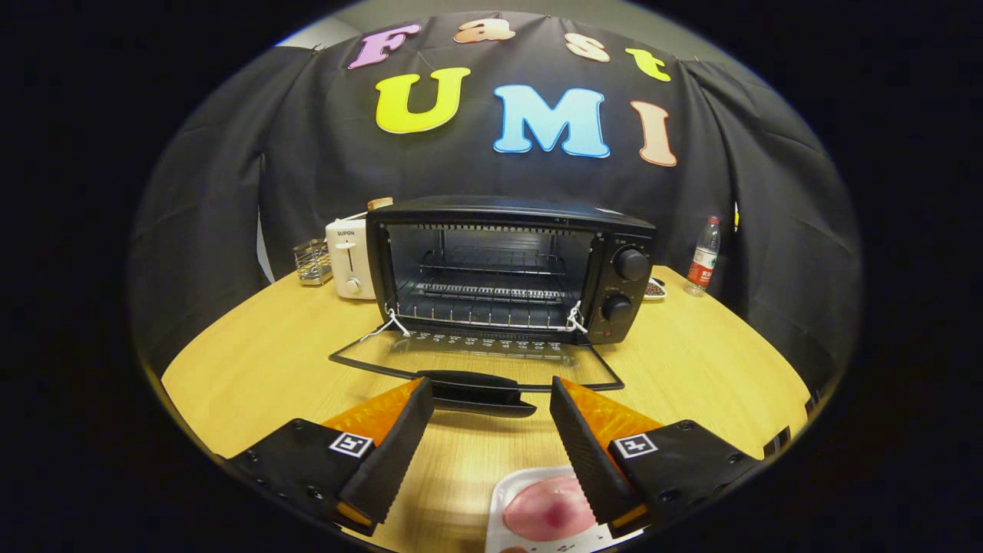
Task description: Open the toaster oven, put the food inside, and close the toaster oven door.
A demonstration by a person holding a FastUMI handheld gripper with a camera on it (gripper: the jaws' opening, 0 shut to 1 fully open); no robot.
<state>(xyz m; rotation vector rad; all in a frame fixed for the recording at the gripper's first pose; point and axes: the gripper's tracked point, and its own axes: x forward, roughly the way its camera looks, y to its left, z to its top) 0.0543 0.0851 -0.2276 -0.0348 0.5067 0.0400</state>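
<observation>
Food (549,508), pink on a white tray (501,491), sits under the gripper (489,405), nearer the right finger (581,445). Fingers apart, holding nothing. Oven (511,265) beyond w/ door (476,362) down flat, rack (491,311) bare. Risk: off-centre grab tips the tray, or it catches the door handle (476,386) going in.

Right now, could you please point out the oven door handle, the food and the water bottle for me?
Door handle (476,390): claw view, middle of the black bar, just ahead of the open claw.
Food (547,511): claw view, centre of the pink piece on its white tray.
Bottle (703,261): claw view, its label.
</observation>
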